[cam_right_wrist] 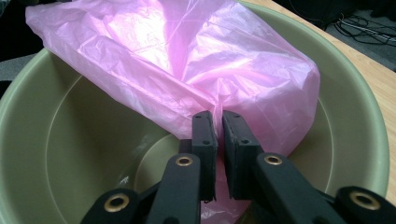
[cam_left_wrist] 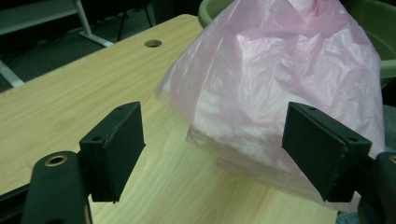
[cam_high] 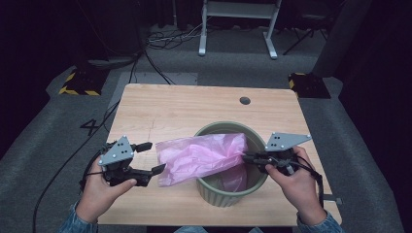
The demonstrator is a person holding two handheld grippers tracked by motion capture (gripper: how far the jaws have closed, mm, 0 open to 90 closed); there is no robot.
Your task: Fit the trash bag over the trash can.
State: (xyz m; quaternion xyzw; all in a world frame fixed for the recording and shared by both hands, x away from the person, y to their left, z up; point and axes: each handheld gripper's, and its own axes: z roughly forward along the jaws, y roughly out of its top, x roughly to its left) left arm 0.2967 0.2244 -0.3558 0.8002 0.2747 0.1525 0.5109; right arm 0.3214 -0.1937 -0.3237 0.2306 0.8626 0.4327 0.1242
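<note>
The pink bag [cam_high: 201, 158] lies across the rim of the green tub [cam_high: 214, 194] on the counter [cam_high: 170, 107]. My right tool [cam_high: 247, 157] pinches its edge over the tub; my left tool [cam_high: 151, 158] gapes wide beside its other end, touching nothing.

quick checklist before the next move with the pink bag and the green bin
1. Right gripper pinching the thin pink plastic bag: ok, its jaws are shut on a gathered fold of film.
2. Left gripper free to regrasp: ok, jaws stand wide apart, pads not pressing the bag.
3. Bag edge within the left gripper's reach: ok, the film lies just beyond its open jaws.
4. Bag lining the round olive-green plastic bin: not ok, most of it drapes over the rim onto the light wooden table.
5. Bag mouth open: cannot tell, the film looks crumpled flat.
6. Bin upright on the table: ok.
</note>
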